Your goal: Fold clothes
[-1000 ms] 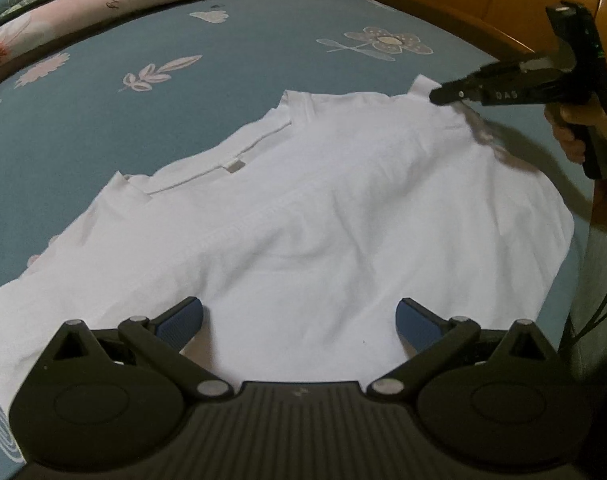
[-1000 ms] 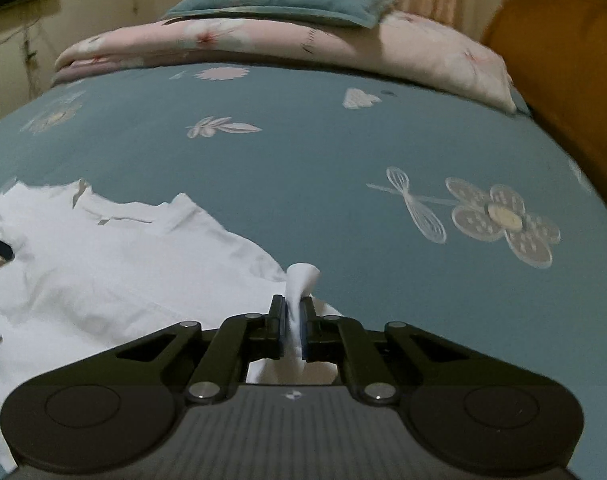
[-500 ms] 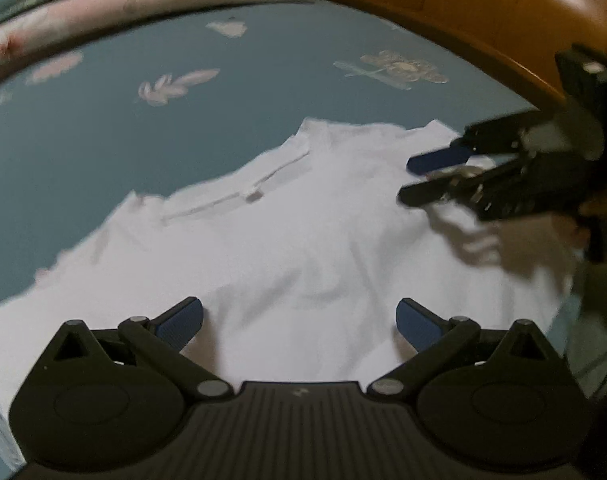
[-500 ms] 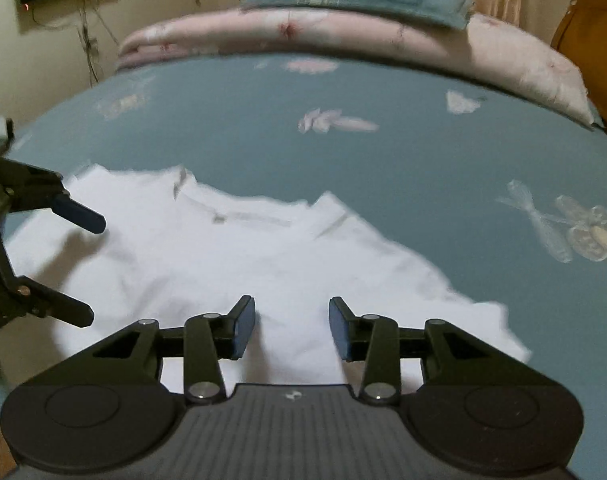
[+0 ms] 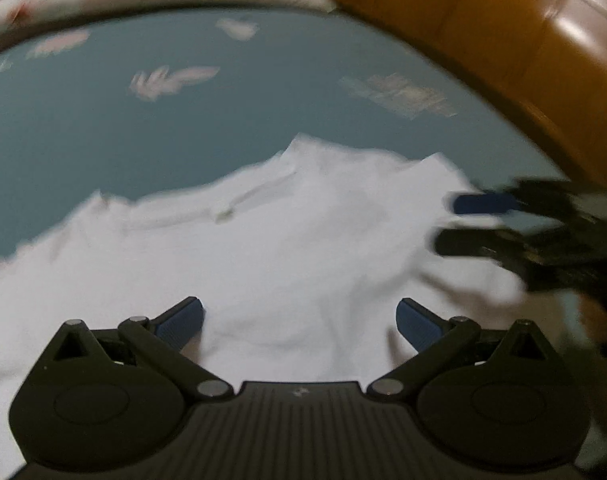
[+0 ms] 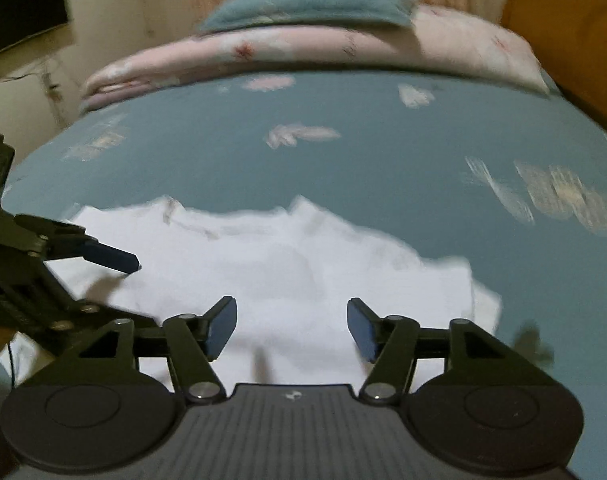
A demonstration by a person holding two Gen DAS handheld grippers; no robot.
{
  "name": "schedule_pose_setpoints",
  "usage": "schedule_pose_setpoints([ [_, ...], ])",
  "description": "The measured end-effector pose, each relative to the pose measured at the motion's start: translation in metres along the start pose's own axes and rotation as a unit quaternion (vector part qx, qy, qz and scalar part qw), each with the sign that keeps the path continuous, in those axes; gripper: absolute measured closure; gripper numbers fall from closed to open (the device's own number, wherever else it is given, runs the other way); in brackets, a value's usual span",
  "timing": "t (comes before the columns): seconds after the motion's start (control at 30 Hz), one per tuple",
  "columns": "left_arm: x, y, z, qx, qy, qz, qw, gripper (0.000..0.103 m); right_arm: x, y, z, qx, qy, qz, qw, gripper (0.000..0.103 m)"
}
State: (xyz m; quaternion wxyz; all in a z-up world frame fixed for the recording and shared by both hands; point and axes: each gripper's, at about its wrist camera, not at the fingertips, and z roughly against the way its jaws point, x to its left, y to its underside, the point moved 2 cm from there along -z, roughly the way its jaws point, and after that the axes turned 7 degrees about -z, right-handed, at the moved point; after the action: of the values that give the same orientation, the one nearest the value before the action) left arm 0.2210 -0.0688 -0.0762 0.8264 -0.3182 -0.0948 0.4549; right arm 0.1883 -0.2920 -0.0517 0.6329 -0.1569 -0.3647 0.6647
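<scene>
White T-shirt (image 6: pixel 287 280) flat on bed (image 6: pixel 383 168) | right tool (image 6: pixel 291 326) just released, empty above it | left tool (image 5: pixel 299 322) released, ready for folding

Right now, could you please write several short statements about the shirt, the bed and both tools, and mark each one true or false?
1. The white shirt lies on the blue floral bedsheet. True.
2. The right tool pinches a sleeve. False: its jaws have just been opening, with nothing between them.
3. The left tool is open above the shirt. True.
4. The shirt is folded into a small square. False: it lies spread out.
</scene>
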Motion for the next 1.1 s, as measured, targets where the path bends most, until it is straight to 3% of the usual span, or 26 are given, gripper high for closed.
schedule_pose_setpoints([
  [0.1, -0.005, 0.001, 0.001, -0.012, -0.017, -0.005, 0.9998, 0.001, -0.01, 0.017, -0.007, 0.018, 0.017, -0.03, 0.999, 0.035],
  [0.27, -0.001, 0.004, 0.041, -0.027, -0.035, 0.008, 0.999, 0.001, -0.006, 0.022, 0.014, -0.013, 0.028, -0.052, 0.998, 0.035],
  [0.33, 0.002, 0.016, 0.061, -0.036, -0.06, 0.007, 0.9975, 0.001, -0.002, 0.023, 0.031, -0.035, 0.018, -0.062, 0.997, 0.029],
  [0.43, 0.007, 0.041, 0.078, -0.038, -0.107, 0.008, 0.9935, 0.001, 0.004, 0.035, 0.044, -0.045, 0.003, -0.065, 0.997, 0.028],
  [0.57, 0.01, 0.08, 0.077, -0.011, -0.159, 0.013, 0.987, 0.001, 0.02, 0.064, 0.038, -0.02, 0.016, -0.036, 0.999, 0.028],
  [0.67, 0.011, 0.108, 0.076, -0.01, -0.165, 0.042, 0.9854, 0.001, 0.023, 0.082, 0.035, -0.022, 0.035, -0.023, 0.999, 0.027],
  [0.8, -0.001, 0.128, 0.083, -0.015, -0.177, 0.041, 0.9833, 0.001, 0.025, 0.096, 0.045, -0.025, 0.066, 0.017, 0.997, 0.026],
  [0.93, -0.008, 0.124, 0.091, -0.013, -0.157, 0.044, 0.9866, 0.001, 0.028, 0.091, 0.06, -0.047, 0.058, 0.003, 0.997, 0.026],
  [1.0, -0.011, 0.119, 0.096, -0.032, -0.14, 0.042, 0.9887, 0.001, 0.032, 0.086, 0.066, -0.056, 0.042, 0.0, 0.998, 0.023],
  [1.1, -0.019, 0.111, 0.092, -0.04, -0.132, 0.034, 0.9899, 0.001, 0.043, 0.077, 0.053, -0.05, 0.02, 0.006, 0.999, 0.021],
])
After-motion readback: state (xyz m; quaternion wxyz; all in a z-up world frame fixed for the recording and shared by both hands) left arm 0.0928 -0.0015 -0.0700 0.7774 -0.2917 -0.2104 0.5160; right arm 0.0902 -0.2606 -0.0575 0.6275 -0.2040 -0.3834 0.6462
